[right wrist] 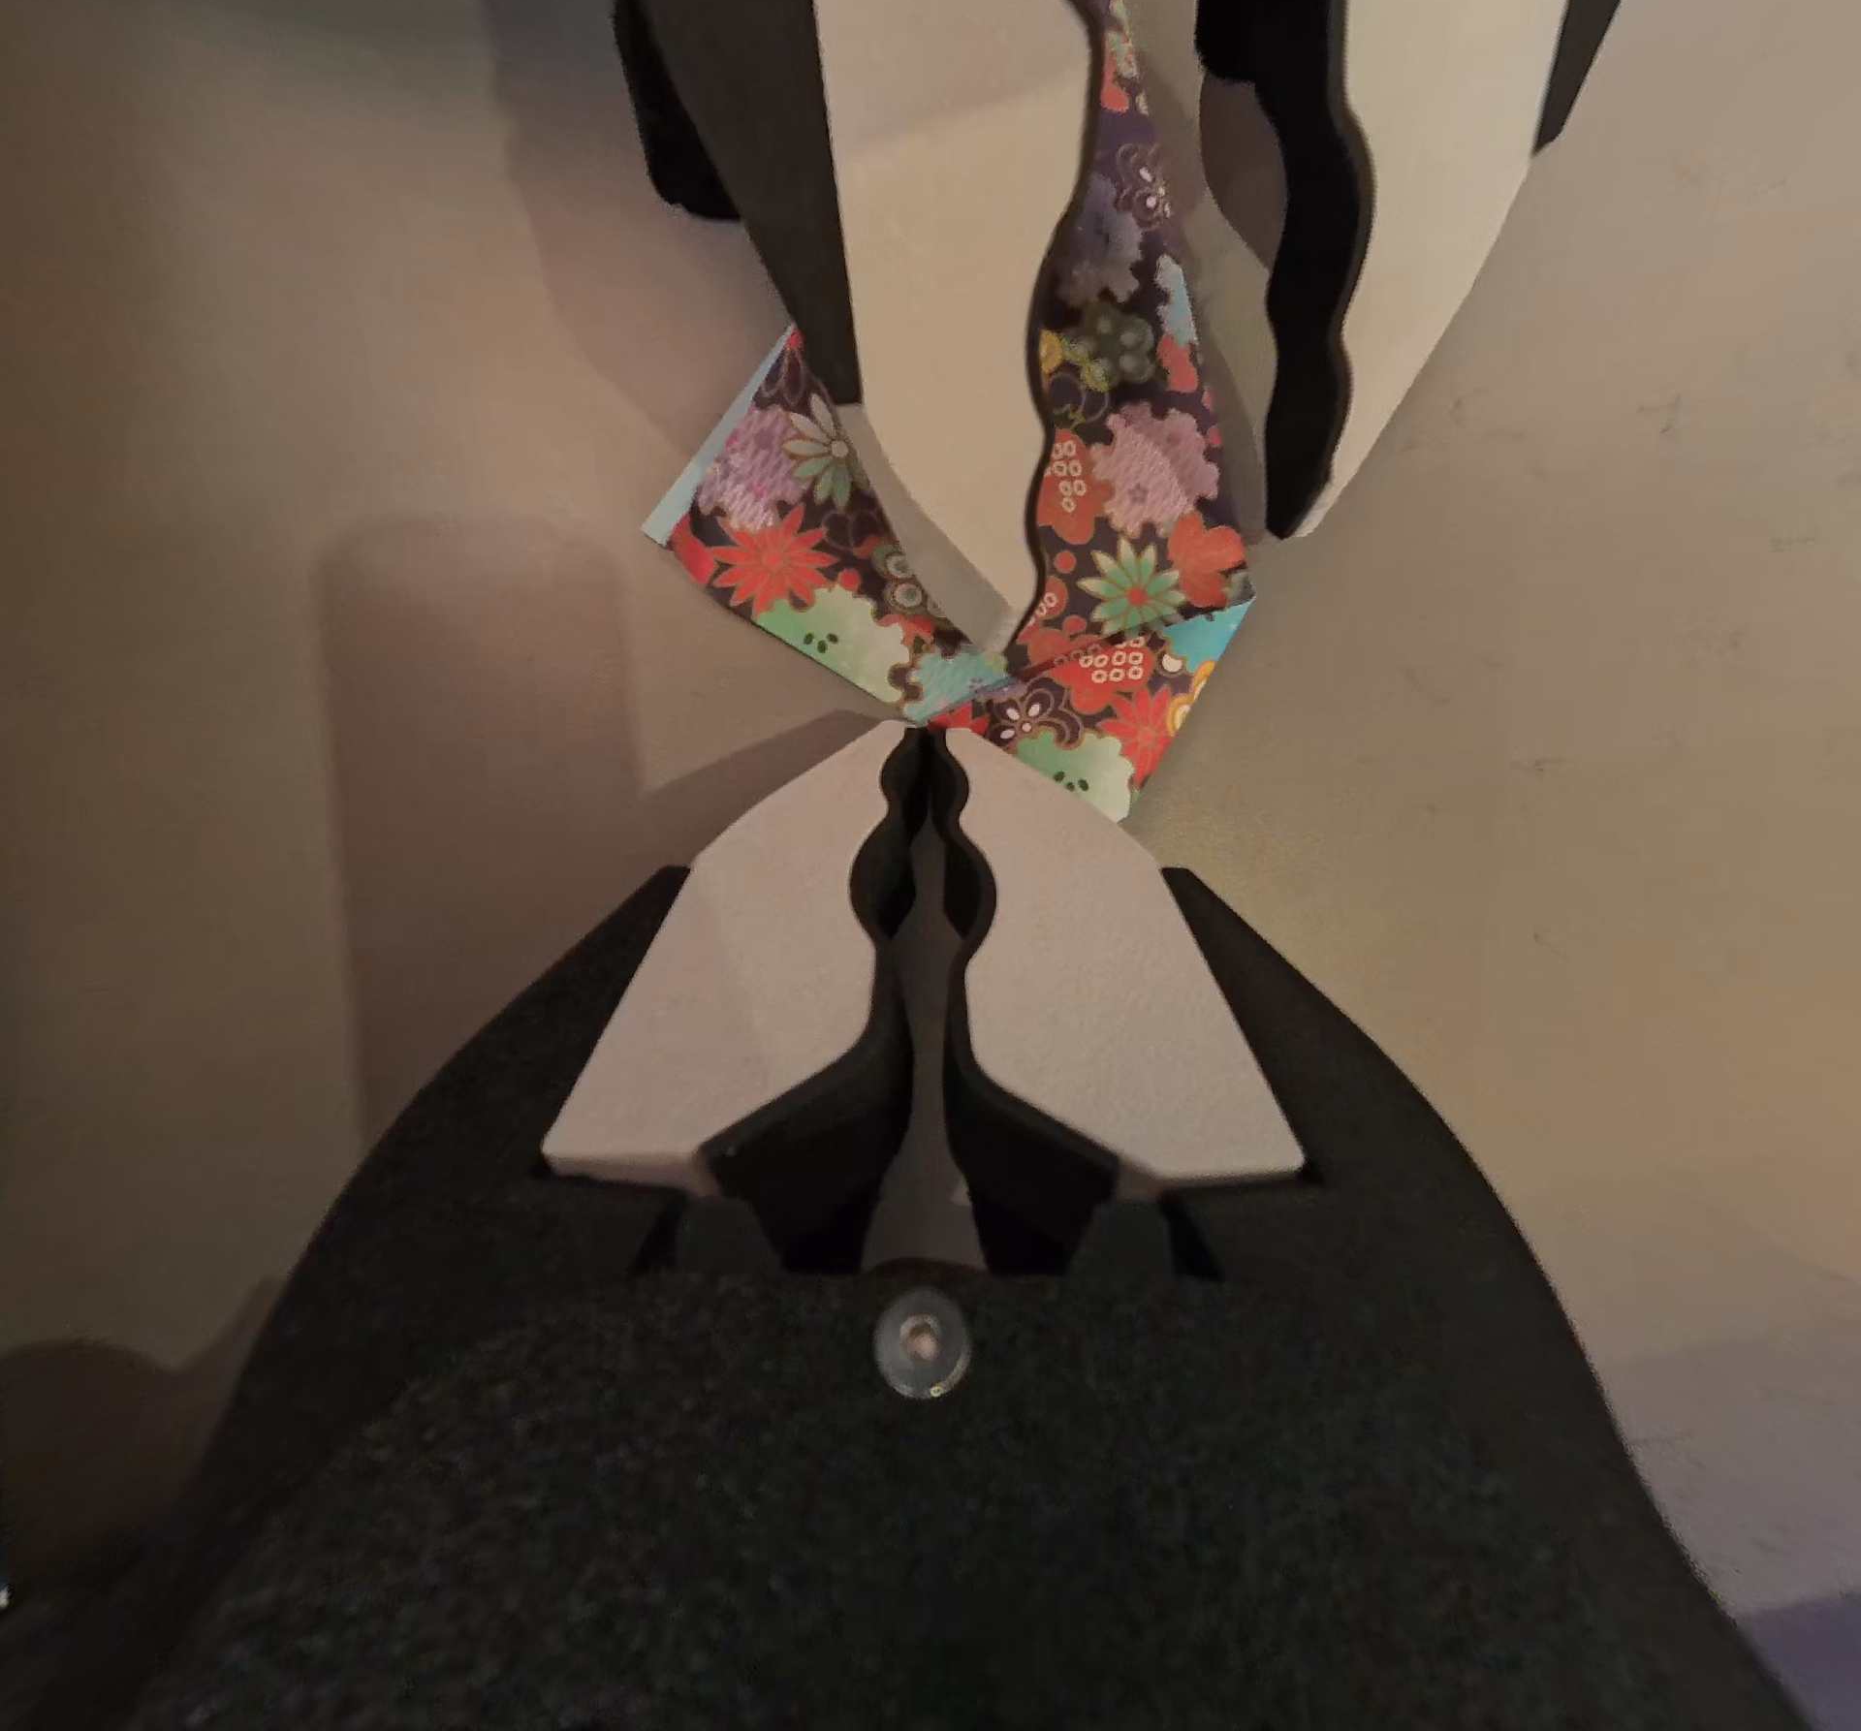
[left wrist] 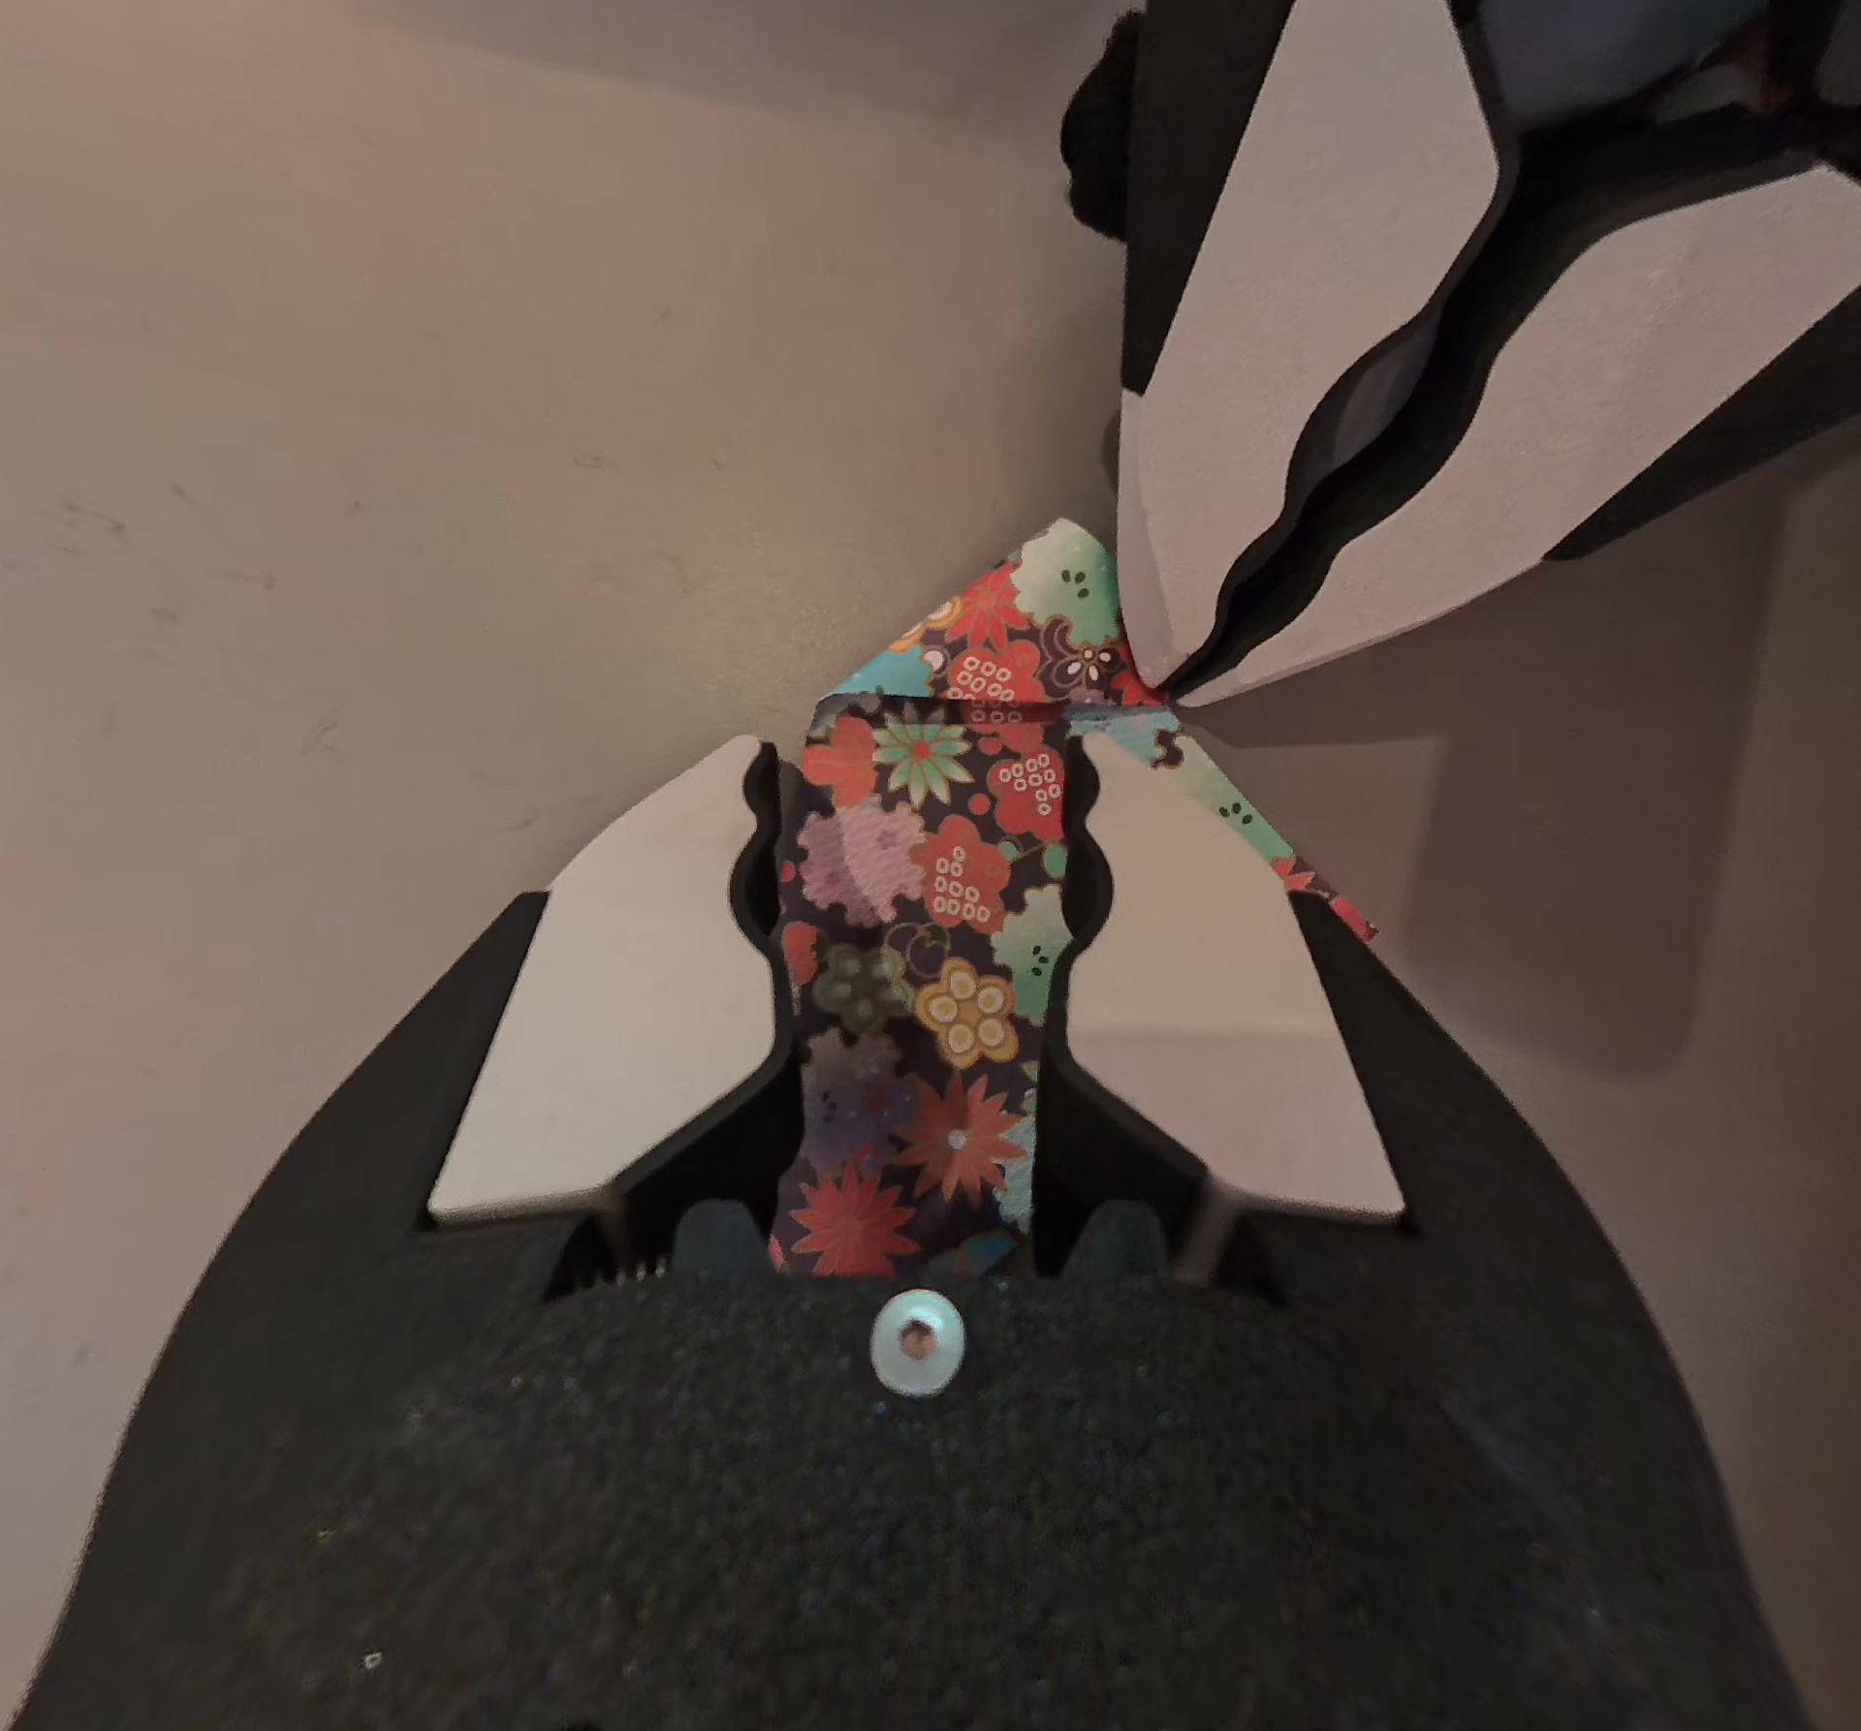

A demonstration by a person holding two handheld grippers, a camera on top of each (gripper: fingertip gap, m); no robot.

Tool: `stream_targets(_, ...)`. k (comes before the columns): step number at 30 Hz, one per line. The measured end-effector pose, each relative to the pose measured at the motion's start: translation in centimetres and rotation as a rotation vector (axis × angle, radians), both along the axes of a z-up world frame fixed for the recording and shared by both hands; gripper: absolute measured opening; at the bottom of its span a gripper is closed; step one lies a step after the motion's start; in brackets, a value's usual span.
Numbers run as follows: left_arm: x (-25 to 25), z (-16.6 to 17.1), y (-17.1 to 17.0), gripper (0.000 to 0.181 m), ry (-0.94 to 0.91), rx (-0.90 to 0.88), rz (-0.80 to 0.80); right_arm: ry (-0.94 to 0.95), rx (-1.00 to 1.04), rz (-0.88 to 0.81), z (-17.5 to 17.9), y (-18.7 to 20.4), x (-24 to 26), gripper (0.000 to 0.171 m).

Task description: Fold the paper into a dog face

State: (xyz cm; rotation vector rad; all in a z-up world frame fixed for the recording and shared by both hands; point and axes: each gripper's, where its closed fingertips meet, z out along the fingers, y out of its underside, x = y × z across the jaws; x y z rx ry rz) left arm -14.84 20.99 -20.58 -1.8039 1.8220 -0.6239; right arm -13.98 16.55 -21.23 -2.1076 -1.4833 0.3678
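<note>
- The paper (left wrist: 921, 958), a flower-patterned sheet already folded into pointed flaps, is lying on the pale table (left wrist: 403, 474), which is serving as the landmark here.
- One long flap of the paper is running up between the two fingers of the left gripper (left wrist: 921, 756), whose fingers are standing apart on either side of it, not pressing it.
- From the right wrist view, the same left gripper (right wrist: 1138, 565) is reaching down toward the table from above, with the paper (right wrist: 1118, 666) showing in the gap between its fingers.
- The right gripper (left wrist: 1173, 681) is coming in over the table from the far right, its fingers drawn together, tips meeting at a corner of the paper where two flaps join.
- In its own view, the right gripper (right wrist: 924, 736) is touching that folded corner with its tips; whether paper is actually pinched between them cannot be told.
- The table (right wrist: 1561, 575) around the paper is showing faint scuff marks and the grippers' shadows.
</note>
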Motion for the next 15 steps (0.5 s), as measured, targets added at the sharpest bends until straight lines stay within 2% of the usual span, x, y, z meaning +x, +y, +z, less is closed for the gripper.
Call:
stream_targets(7,1.2,2.2,-0.4,0.044,-0.106,-0.031,0.003,0.006,0.004,-0.001,0.0,0.0,0.0,0.000)
stream_targets(15,1.9,0.6,-0.5,0.031,-0.050,-0.018,-0.013,0.011,0.004,-0.005,0.0,0.1,0.0,0.000)
